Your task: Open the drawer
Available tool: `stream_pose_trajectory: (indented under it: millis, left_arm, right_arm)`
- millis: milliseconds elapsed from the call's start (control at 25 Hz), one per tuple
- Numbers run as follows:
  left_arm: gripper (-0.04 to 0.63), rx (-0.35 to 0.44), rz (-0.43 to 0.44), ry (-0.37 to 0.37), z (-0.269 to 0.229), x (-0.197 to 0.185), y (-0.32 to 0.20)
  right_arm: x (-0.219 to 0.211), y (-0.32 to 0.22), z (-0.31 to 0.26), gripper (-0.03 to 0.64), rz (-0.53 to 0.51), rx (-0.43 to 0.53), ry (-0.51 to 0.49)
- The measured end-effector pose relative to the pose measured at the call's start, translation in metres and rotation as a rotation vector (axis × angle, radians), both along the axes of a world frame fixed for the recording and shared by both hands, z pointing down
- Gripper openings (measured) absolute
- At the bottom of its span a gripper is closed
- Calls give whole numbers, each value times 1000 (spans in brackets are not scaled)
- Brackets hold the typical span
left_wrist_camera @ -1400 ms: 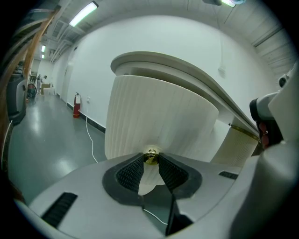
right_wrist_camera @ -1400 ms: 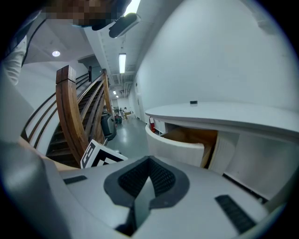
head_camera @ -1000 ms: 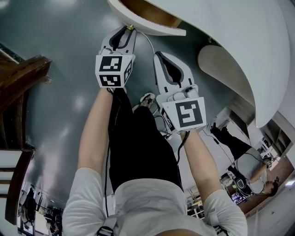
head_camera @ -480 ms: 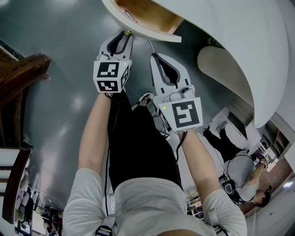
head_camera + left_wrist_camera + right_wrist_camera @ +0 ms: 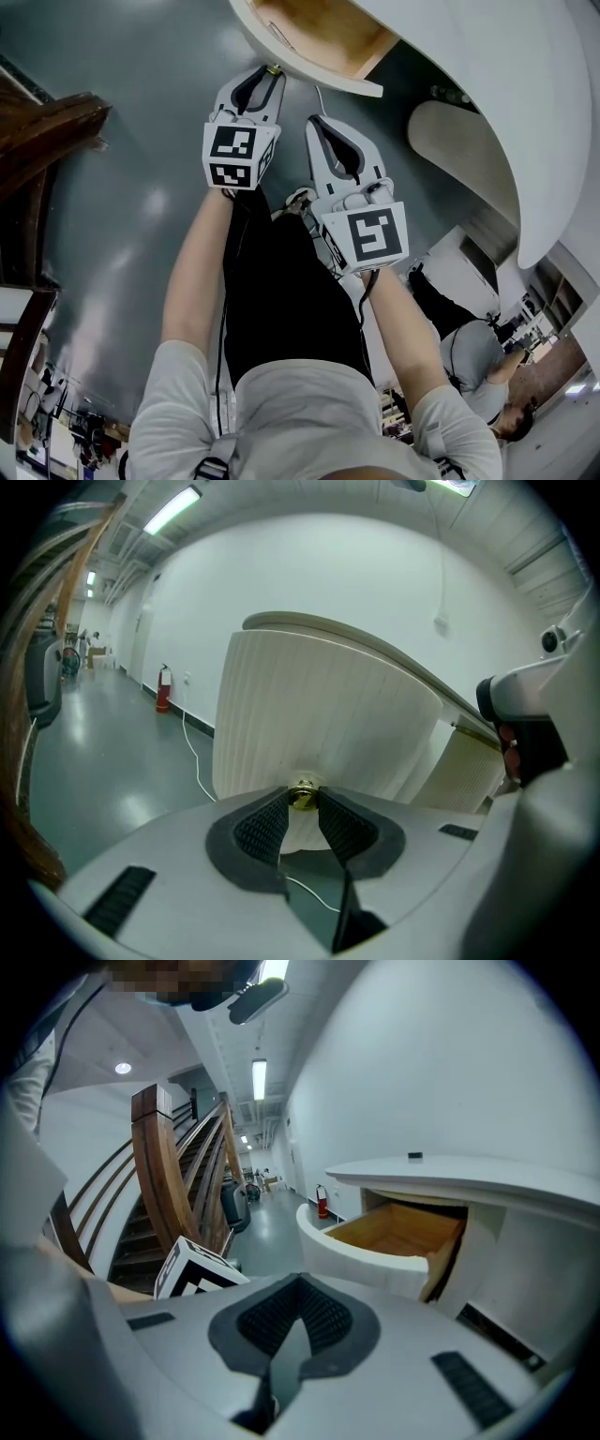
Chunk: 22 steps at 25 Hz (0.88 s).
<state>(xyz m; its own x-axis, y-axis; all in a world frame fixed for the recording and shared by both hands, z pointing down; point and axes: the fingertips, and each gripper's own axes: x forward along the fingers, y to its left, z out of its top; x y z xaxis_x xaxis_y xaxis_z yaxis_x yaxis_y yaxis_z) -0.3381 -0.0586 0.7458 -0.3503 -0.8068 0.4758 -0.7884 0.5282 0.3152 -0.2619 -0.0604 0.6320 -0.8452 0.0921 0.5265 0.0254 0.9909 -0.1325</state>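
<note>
The drawer point(image 5: 302, 67) has a curved, ribbed white front and stands pulled out of the white cabinet, its wooden inside point(image 5: 319, 33) showing. My left gripper point(image 5: 269, 75) is shut on the small brass knob point(image 5: 274, 68) at the middle of the drawer front. In the left gripper view the knob point(image 5: 302, 796) sits pinched between the two black pads, with the drawer front point(image 5: 319, 705) right behind it. My right gripper point(image 5: 315, 122) hangs just right of the left one, below the drawer's edge, shut and holding nothing. The right gripper view shows the open drawer point(image 5: 375, 1246) from the side.
A wooden staircase point(image 5: 47, 141) rises at the left. The rounded white cabinet top point(image 5: 525, 112) curves over the right side. Another person point(image 5: 469, 356) stands at the lower right. A white cable point(image 5: 192, 752) runs along the grey floor by the wall.
The drawer has slid further out with my left gripper on its knob, so more of the wooden inside shows. My right gripper has moved along beside it.
</note>
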Motion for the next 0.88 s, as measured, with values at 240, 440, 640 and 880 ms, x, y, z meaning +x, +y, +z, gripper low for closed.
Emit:
stream_pose_trajectory:
  millis: [240, 440, 640, 880]
  left_arm:
    - [104, 1, 0, -4, -2, 7, 10]
    - [104, -3, -6, -6, 2, 10, 27]
    - [104, -5, -7, -3, 6, 11, 39]
    - [104, -13, -14, 4, 6, 18, 45]
  right_arm:
    - [1, 7, -5, 14, -20, 2, -3]
    - [4, 19, -2, 14, -36, 3, 4]
    - [4, 23, 0, 14, -38, -2, 8]
    - [10, 23, -4, 14, -47, -2, 10]
